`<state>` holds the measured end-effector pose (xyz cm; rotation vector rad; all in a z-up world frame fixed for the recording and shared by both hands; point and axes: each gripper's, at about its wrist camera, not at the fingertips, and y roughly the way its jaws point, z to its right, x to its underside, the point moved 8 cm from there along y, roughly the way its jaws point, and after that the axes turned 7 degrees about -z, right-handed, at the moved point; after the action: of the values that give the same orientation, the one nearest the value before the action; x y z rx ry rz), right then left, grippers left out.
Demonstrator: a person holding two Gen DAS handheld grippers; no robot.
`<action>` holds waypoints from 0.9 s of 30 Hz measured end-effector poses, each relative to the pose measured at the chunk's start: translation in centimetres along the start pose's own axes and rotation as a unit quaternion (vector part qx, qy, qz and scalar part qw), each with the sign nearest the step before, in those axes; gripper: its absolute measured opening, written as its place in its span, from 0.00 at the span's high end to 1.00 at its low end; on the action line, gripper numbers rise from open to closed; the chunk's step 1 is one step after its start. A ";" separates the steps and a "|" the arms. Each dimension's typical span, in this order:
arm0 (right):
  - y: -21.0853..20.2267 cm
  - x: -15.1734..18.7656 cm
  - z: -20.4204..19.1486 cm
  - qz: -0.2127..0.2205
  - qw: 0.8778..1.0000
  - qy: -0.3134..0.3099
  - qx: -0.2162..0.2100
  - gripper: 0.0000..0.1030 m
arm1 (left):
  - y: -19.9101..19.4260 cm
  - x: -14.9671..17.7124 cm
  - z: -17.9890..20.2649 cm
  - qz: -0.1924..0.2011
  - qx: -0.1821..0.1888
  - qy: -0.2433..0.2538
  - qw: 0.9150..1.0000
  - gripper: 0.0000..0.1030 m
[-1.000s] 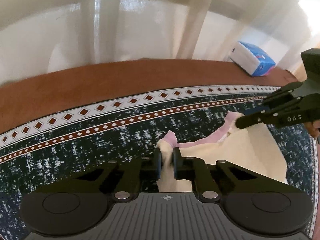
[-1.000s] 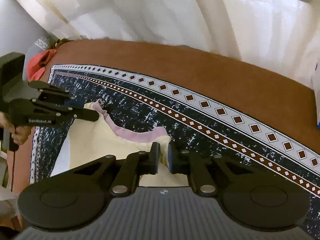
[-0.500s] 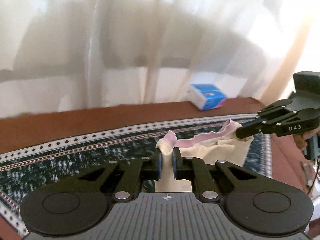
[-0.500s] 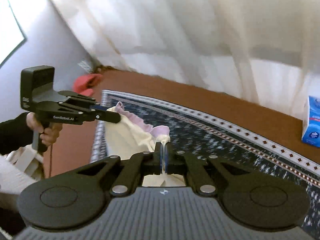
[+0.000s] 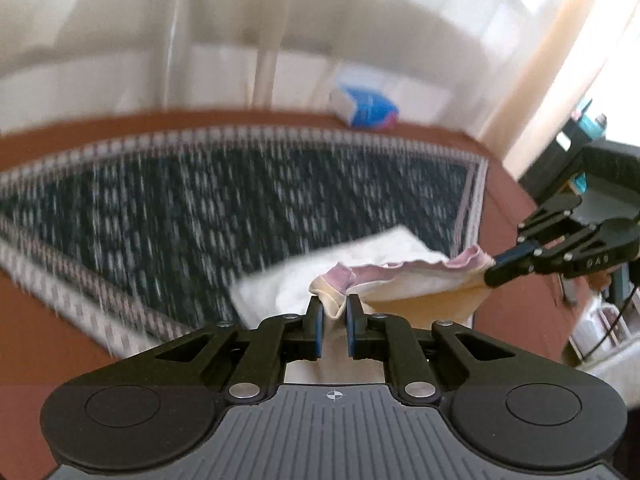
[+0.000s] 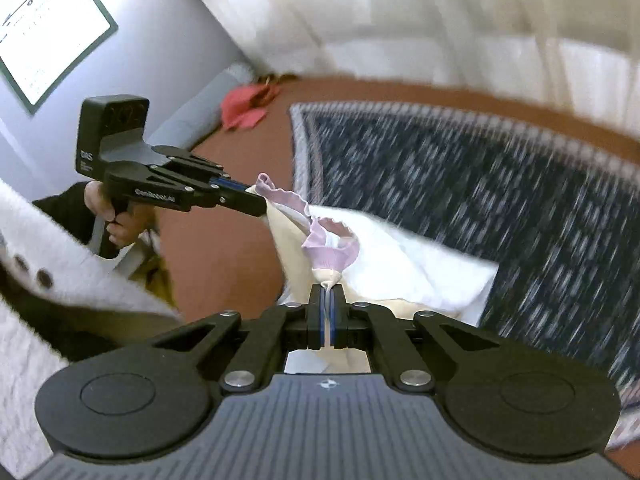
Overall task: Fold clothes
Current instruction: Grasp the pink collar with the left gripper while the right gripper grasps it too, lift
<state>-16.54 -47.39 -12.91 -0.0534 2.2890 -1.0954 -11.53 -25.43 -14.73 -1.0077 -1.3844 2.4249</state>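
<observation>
A cream garment (image 5: 416,298) with a ruffled pink neckline (image 5: 432,270) hangs lifted over the near part of the dark blue patterned cloth (image 5: 240,200). In the left wrist view my left gripper (image 5: 334,310) is shut on one end of the neckline. My right gripper (image 5: 494,276) pinches the other end at the right. In the right wrist view my right gripper (image 6: 327,292) is shut tight on the garment (image 6: 400,272) just under the pink trim (image 6: 332,254). The left gripper (image 6: 260,205), held by a hand, grips the trim's far end. The neckline sags between the two.
The patterned cloth (image 6: 480,184) covers a brown table (image 6: 224,256). A blue tissue box (image 5: 366,110) stands at the far edge by white curtains. A red cloth (image 6: 244,108) lies at the far left corner. A white knitted sleeve (image 6: 40,280) fills the lower left.
Both grippers have lifted the garment off the cloth and drawn it back toward the table's near edge. The right jaws have closed fully on the fabric.
</observation>
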 end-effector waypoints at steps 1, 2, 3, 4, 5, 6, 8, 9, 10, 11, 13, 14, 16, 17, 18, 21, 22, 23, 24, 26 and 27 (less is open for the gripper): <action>0.3 1.0 -0.3 -0.009 1.000 0.004 -0.004 0.97 | 0.4 1.0 0.2 -0.012 0.000 -0.001 1.000 0.92; 0.6 1.8 -0.5 -0.019 1.000 0.003 -0.002 0.97 | 0.8 2.1 0.4 -0.024 0.000 -0.002 1.000 0.92; 0.9 2.5 -0.5 -0.028 1.000 0.002 0.001 0.97 | 1.2 2.9 0.6 -0.034 -0.003 0.001 0.999 0.92; 1.2 3.2 -0.5 -0.035 0.999 0.004 0.002 0.97 | 1.6 3.5 0.7 -0.042 -0.010 0.005 0.999 0.92; 1.5 3.6 -0.3 -0.039 0.999 0.011 -0.001 0.97 | 2.1 4.0 0.7 -0.048 -0.016 0.009 0.999 0.92; 1.6 3.9 -0.1 -0.040 0.999 0.016 -0.003 0.97 | 2.5 4.4 0.7 -0.053 -0.018 0.008 0.998 0.92; 2.0 4.7 -0.1 -0.046 0.999 0.021 -0.008 0.97 | 3.1 5.1 0.7 -0.063 -0.022 0.006 0.998 0.92; 2.2 5.0 -0.2 -0.051 0.998 0.020 -0.009 0.97 | 3.3 5.3 0.8 -0.065 -0.022 0.009 0.998 0.92; 2.5 5.3 -0.3 -0.058 0.998 0.017 -0.009 0.97 | 3.4 5.6 1.0 -0.068 -0.024 0.014 0.997 0.92; 2.8 5.6 -0.4 -0.063 0.998 0.016 -0.013 0.97 | 3.4 5.8 1.1 -0.072 -0.025 0.018 0.997 0.92; 2.9 6.2 -0.9 -0.071 0.997 0.016 -0.023 0.97 | 3.3 6.3 1.6 -0.078 -0.023 0.025 0.996 0.92; 2.9 6.4 -1.1 -0.073 0.997 0.018 -0.028 0.97 | 3.2 6.5 1.8 -0.081 -0.022 0.028 0.996 0.92; 2.7 6.8 -1.6 -0.075 0.996 0.021 -0.040 0.97 | 3.1 6.9 2.2 -0.088 -0.021 0.033 0.995 0.92; 2.6 7.0 -1.9 -0.077 0.996 0.024 -0.045 0.97 | 3.1 7.2 2.3 -0.091 -0.020 0.036 0.995 0.92; 2.6 7.2 -2.0 -0.079 0.995 0.025 -0.050 0.97 | 3.1 7.4 2.5 -0.095 -0.020 0.038 0.995 0.91; 3.4 8.1 -1.4 -0.093 0.994 0.028 -0.044 0.97 | 4.1 8.4 2.5 -0.115 -0.032 0.050 0.992 0.91; 3.8 8.5 -1.0 -0.101 0.994 0.027 -0.038 0.97 | 4.7 8.9 2.4 -0.124 -0.038 0.055 0.990 0.91; 4.3 9.0 -0.6 -0.109 0.993 0.027 -0.031 0.97 | 5.4 9.4 2.2 -0.133 -0.043 0.060 0.988 0.91; 4.9 9.5 -0.3 -0.120 0.992 0.026 -0.024 0.97 | 5.9 9.8 2.0 -0.140 -0.049 0.065 0.987 0.91; 5.9 10.5 0.2 -0.135 0.991 0.022 -0.012 0.96 | 6.8 10.6 1.6 -0.152 -0.057 0.071 0.984 0.90; 6.3 10.8 0.4 -0.140 0.990 0.020 -0.007 0.95 | 7.0 10.8 1.4 -0.155 -0.057 0.068 0.984 0.85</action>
<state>-23.92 -46.54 -22.98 -0.3711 2.3740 -1.2290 -19.39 -25.35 -25.07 -0.8867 -1.5194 2.0352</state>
